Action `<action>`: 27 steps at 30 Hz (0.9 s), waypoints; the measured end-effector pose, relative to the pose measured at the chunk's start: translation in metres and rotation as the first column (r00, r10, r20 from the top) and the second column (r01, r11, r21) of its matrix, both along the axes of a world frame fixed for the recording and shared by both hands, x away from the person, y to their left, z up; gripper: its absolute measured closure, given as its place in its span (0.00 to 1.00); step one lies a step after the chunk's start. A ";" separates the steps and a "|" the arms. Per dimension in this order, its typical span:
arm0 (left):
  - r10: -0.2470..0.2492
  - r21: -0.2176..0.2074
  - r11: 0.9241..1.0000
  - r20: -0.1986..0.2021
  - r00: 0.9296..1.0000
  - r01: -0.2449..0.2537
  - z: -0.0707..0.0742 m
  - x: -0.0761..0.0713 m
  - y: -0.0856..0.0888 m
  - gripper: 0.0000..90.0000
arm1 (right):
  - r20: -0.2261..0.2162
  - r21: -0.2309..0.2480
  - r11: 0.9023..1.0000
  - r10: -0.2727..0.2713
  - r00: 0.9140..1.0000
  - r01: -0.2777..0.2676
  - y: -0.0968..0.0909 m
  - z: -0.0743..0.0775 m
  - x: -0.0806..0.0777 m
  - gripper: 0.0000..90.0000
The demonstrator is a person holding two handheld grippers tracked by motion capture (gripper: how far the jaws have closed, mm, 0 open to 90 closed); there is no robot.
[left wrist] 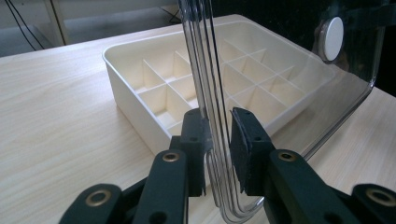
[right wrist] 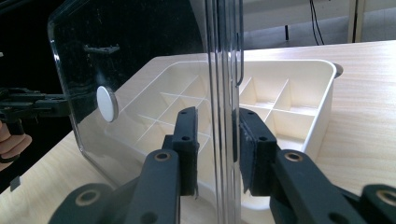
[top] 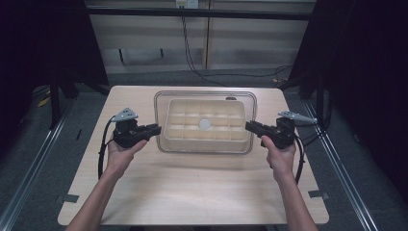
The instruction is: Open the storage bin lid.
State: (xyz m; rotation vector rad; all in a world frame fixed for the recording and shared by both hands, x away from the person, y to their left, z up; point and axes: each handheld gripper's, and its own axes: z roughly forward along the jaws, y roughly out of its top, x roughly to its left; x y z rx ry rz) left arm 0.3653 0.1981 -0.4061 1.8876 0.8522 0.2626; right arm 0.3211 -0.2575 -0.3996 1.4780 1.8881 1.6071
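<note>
While both grippers, left and right, stood slightly open astride the clear lid's edges, gripping nothing, squeezing evenly seemed wise before lifting off the tray.

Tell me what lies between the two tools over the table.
In the high view, the clear lid spans from the left tool to the right tool, above the cream divided tray.

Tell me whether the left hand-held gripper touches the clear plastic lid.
Cannot tell. In the left gripper view the left hand-held gripper straddles the clear plastic lid edge; contact is unclear.
</note>
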 end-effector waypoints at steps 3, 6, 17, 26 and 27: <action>-0.013 0.009 1.000 -0.002 1.000 0.013 -0.001 -0.005 0.001 0.84 | -0.002 0.001 1.000 0.003 1.000 -0.003 0.000 0.001 -0.002 0.79; -0.016 0.039 0.999 0.001 1.000 0.016 0.000 -0.007 0.002 0.84 | -0.003 0.000 1.000 0.012 1.000 -0.012 0.001 0.002 -0.004 0.79; -0.034 0.036 0.999 0.010 0.999 0.033 0.004 -0.020 0.007 0.84 | -0.023 -0.017 0.999 0.030 0.999 -0.030 0.004 -0.001 -0.015 0.78; -0.022 0.036 0.999 0.002 1.000 0.022 0.001 -0.030 0.013 0.84 | -0.035 -0.035 0.998 0.055 0.998 -0.056 0.010 -0.001 -0.021 0.78; -0.030 0.035 0.999 0.000 1.000 0.030 0.001 -0.030 0.014 0.85 | -0.033 -0.037 0.998 0.056 0.998 -0.057 0.011 -0.001 -0.022 0.78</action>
